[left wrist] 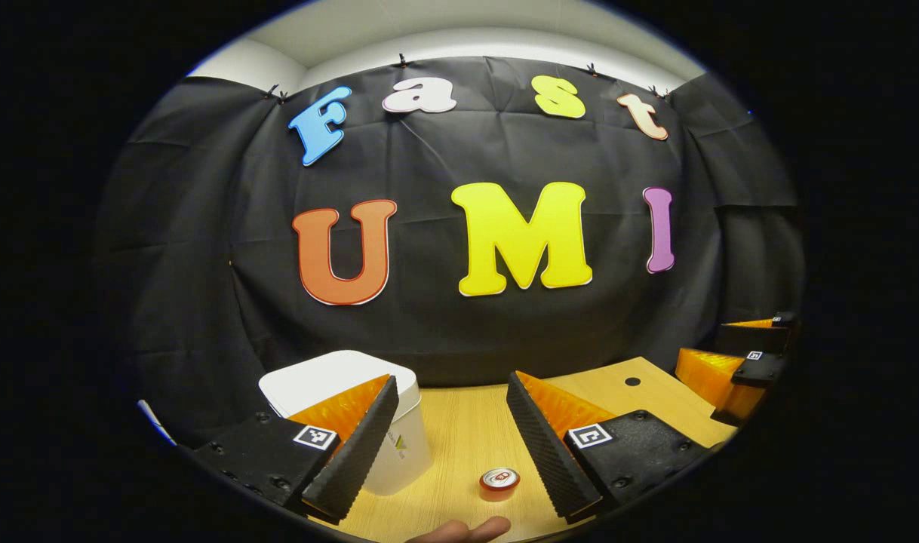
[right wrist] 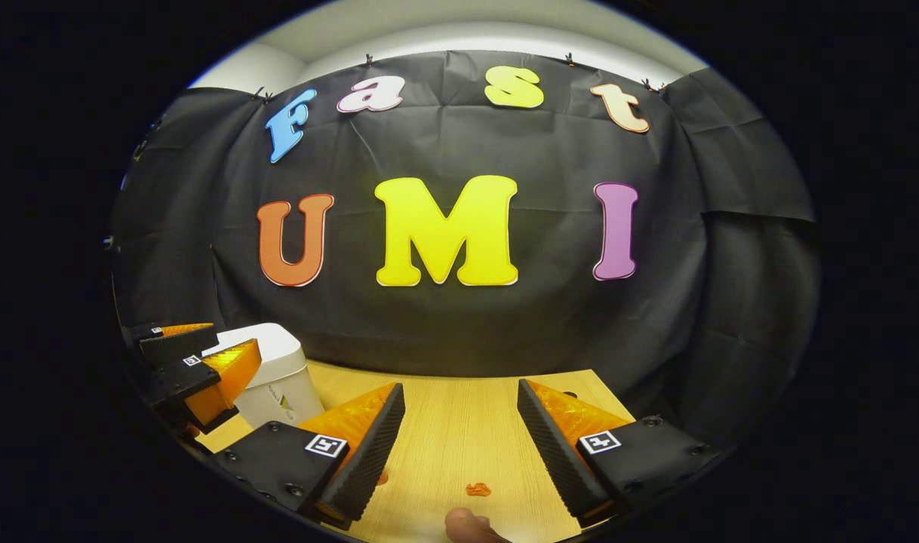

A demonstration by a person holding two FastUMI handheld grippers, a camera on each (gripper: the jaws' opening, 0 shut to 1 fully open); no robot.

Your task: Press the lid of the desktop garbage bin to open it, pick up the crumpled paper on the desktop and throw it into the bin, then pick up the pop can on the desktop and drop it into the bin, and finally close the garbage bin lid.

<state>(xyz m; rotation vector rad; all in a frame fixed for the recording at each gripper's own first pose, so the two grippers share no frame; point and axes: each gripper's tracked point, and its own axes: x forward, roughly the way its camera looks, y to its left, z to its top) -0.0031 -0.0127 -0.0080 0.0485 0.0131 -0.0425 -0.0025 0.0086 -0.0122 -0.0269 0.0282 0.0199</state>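
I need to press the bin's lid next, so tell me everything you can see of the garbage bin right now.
The garbage bin is a small white box with rounded corners, plastic by its look, standing upright on the wooden desktop in front of the black cloth wall. Its flat white lid lies shut. A small logo marks its front wall. The left tongs stand open near it, one finger crossing in front of it; contact cannot be told. The pop can stands apart on the desktop.

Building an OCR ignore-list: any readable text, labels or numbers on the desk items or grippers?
Garbage bin: printed logo on its side, lettering too small to read.
Pop can: mark on its top, blurred.
Left gripper, right gripper: square coded tags, no words.
Nothing legible on any of them.
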